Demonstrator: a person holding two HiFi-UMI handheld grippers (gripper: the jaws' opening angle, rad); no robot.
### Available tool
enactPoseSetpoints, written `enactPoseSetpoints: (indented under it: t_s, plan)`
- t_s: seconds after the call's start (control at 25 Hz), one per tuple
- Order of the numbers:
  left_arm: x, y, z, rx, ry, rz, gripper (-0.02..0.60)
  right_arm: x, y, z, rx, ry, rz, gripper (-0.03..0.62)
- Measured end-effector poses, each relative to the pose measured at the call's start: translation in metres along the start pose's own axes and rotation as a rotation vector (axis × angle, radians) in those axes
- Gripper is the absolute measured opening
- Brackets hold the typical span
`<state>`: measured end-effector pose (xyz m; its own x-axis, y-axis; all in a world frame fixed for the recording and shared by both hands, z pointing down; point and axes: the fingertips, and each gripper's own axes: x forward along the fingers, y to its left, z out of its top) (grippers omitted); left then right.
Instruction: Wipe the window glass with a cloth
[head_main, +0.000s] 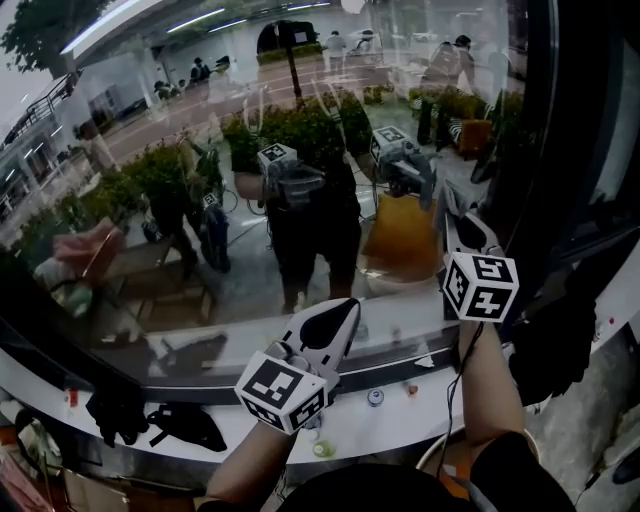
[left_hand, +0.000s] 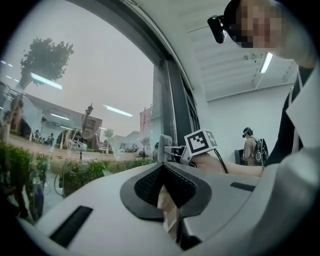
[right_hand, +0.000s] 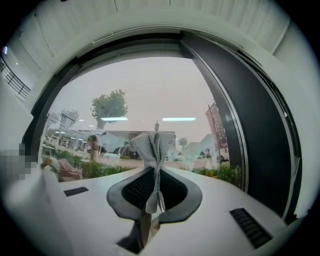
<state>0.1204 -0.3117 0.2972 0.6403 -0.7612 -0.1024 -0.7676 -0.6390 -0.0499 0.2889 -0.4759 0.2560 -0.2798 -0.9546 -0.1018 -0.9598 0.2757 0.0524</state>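
Two jaw pairs. My left gripper (left_hand: 167, 175) is closed on nothing, low by the sill (head_main: 398, 416). My right gripper (right_hand: 150, 172) pinches the cloth (right_hand: 151, 149) by a thin fold, seemingly just short of the glass (right_hand: 150, 90). Risk: a hard drag pulls it free and the jaw tips scrape the pane.

The white, black-padded left claw (head_main: 340, 312) and right claw (head_main: 458, 218) each bear a black-and-white marker cube (head_main: 282, 390).
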Motion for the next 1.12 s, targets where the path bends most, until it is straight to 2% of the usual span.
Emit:
enactPoseSetpoints:
  t_s: [0.24, 0.72, 1.12]
  plan:
    - [0.002, 0.002, -0.016, -0.022, 0.043, 0.01, 0.008, 0.014, -0.001, -0.009, -0.017, 0.035, -0.027, 0.044]
    - [-0.01, 0.016, -0.026, -0.022, 0.076, 0.073, 0.008, 0.03, 0.041, -0.001, -0.059, 0.02, 0.032, 0.044]
    - [-0.025, 0.022, -0.027, -0.018, 0.095, 0.031, 0.008, 0.031, 0.057, -0.001, -0.048, 0.042, 0.01, 0.044]
